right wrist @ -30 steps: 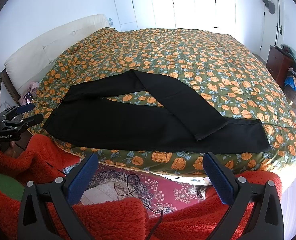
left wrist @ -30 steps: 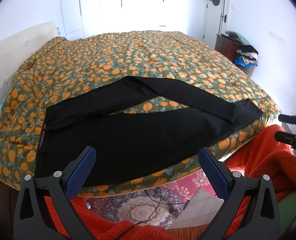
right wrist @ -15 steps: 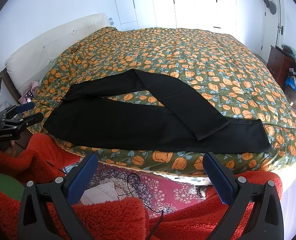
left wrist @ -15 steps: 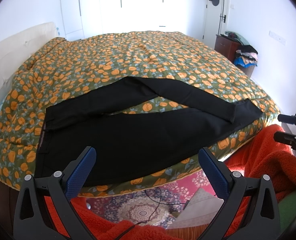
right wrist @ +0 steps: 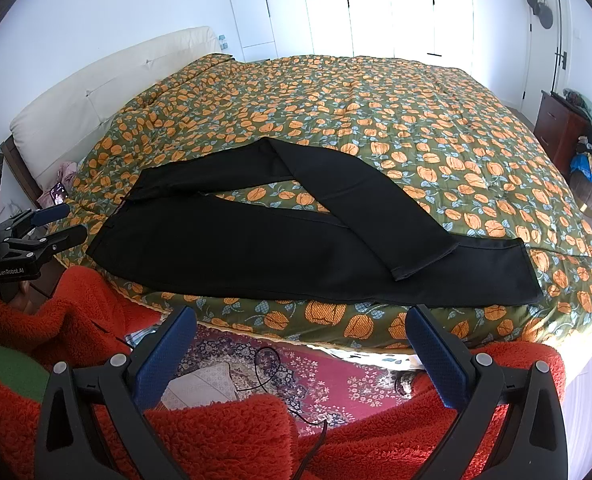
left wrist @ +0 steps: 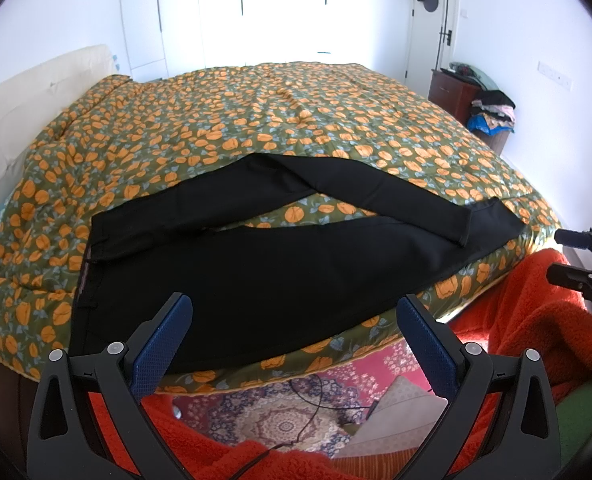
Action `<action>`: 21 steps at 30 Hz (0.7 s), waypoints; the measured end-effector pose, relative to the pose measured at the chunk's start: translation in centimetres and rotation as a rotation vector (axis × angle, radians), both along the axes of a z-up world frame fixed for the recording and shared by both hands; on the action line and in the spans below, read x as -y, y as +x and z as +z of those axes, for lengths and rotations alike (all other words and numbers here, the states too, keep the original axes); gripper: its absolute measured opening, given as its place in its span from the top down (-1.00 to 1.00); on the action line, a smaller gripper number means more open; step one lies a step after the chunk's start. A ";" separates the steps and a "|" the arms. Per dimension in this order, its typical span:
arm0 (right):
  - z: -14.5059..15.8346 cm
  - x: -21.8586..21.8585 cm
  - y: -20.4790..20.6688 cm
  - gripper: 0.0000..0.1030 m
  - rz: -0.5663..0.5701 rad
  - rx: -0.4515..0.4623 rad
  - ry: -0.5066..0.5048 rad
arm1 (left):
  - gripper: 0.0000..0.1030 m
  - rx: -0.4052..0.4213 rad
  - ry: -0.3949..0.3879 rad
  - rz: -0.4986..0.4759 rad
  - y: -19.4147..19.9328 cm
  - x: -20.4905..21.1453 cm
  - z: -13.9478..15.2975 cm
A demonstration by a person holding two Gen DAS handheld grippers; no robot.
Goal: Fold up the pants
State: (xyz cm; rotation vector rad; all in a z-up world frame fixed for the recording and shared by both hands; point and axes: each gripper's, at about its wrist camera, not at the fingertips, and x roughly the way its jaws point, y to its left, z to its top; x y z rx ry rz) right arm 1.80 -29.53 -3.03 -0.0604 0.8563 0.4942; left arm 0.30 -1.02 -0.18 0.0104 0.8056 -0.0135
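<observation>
Left hand-held gripper point(left wrist: 294, 332) is hanging open and empty short of the bed point(left wrist: 256, 112), facing the black pants point(left wrist: 256, 272) lying along the near edge with legs splayed; folding seems not yet begun. Right hand-held gripper point(right wrist: 301, 344) is likewise gaping empty off the bed, and next probably needs to reach the upper leg's cuff point(right wrist: 423, 258).

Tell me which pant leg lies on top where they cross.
The far, bent leg: its hem end lies over the near straight leg, which runs along the bed edge.
</observation>
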 end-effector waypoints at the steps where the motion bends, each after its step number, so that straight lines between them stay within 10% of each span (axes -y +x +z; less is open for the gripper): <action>1: 0.1 0.1 0.0 -1.00 0.000 0.000 0.000 | -0.99 0.000 0.000 0.000 0.0 0.0 0.0; 21: -0.1 -0.2 -0.1 -1.00 0.001 -0.003 -0.001 | -0.99 0.002 0.000 -0.001 0.0 0.1 0.0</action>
